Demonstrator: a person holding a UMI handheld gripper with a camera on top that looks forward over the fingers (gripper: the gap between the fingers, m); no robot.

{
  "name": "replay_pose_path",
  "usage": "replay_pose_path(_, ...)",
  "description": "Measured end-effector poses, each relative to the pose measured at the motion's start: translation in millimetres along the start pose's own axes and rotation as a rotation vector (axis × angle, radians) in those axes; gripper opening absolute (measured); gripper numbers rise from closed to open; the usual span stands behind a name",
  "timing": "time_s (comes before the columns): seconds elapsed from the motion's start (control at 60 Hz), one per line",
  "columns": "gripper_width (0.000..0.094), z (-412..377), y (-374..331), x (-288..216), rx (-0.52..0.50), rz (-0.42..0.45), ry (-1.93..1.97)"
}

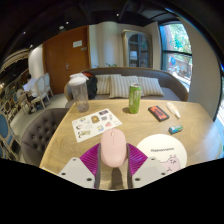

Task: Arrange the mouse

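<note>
Pink mouse (pixel 113 150) upright between the magenta pads; lengthwise.

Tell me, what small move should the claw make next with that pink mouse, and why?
Probably carry the pink mouse a little to the right and lower it onto the white mouse pad. The claw looks shut on the mouse, which sits between its fingers above the wooden table, and the pad lies just beside it, bare and within easy reach.

wooden table (pixel 120 135), green can (pixel 134 98), sticker sheet (pixel 97 124)
</note>
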State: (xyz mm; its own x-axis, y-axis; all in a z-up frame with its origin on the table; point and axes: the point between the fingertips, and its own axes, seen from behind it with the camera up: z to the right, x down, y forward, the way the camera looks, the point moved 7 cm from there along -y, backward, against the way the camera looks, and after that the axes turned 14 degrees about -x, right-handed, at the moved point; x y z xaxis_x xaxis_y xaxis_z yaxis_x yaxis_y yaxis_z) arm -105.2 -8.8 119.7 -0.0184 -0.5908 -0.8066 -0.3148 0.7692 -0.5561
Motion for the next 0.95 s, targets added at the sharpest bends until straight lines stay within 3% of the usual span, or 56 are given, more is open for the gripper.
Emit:
replay_pose_path(0.133, 0.0366, 80, -39, -35, 0.079, 0.124, 0.015)
replay_pose_path(0.283, 0.0366, 158, -30, 23, 0.178, -0.006, 0.032)
replay_pose_path(0.45, 0.0382, 178, -14, 70, 0.172, -0.105, 0.067)
replay_pose_path(0.483, 0.0393, 178, -11, 68, 0.176, -0.071, 0.058)
replay_pose_path(0.633, 0.0523, 177, -14, 68, 0.186, -0.157, 0.1)
replay_pose_path(0.683, 0.0692, 173, -25, 67, 0.205, -0.183, 0.133)
replay_pose_path(0.717, 0.0866, 168, -33, 62, 0.213, -0.172, 0.132)
replay_pose_path(0.95, 0.085, 102, -102, 55, 0.256, -0.134, 0.153)
